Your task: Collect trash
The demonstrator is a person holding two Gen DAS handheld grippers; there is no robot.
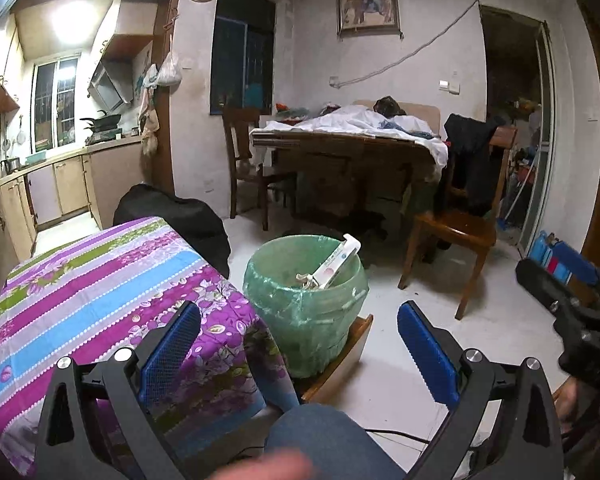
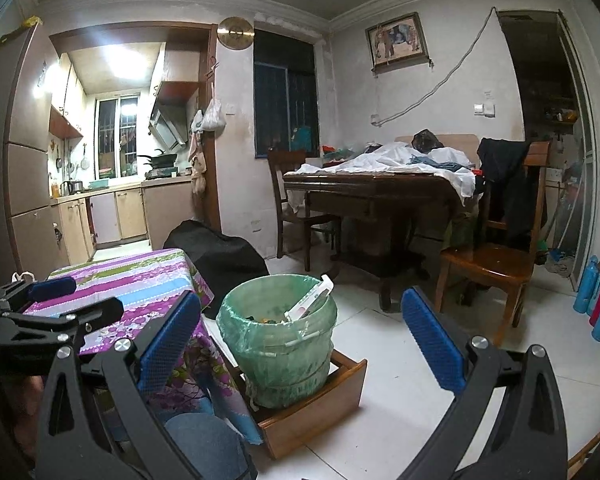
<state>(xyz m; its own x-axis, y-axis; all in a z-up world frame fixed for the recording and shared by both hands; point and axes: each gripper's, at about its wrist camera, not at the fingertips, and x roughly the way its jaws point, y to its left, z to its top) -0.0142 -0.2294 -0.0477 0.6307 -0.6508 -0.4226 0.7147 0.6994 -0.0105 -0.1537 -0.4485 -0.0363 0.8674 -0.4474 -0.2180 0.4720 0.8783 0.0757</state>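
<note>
A small table under a striped floral cloth point(image 1: 100, 280) is standing just left of the green-lined bin point(image 1: 306, 300), which is sitting in a wooden box point(image 2: 312, 412) on the white tiled floor point(image 2: 412, 368) and holding a white tube point(image 1: 336, 264). Both the left gripper point(image 1: 298, 344) and the right gripper point(image 2: 300, 344) are hanging wide open and empty near the bin. Behind the bin, a cluttered dining table point(image 2: 380, 184) is standing, with a wooden chair point(image 2: 496, 256) to its right.

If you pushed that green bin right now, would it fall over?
Probably not easily. The green bin sits low inside a wooden tray, which likely braces its base. Its thin bag liner looks floppy and might slip. The white tube leaning out could shift.
</note>
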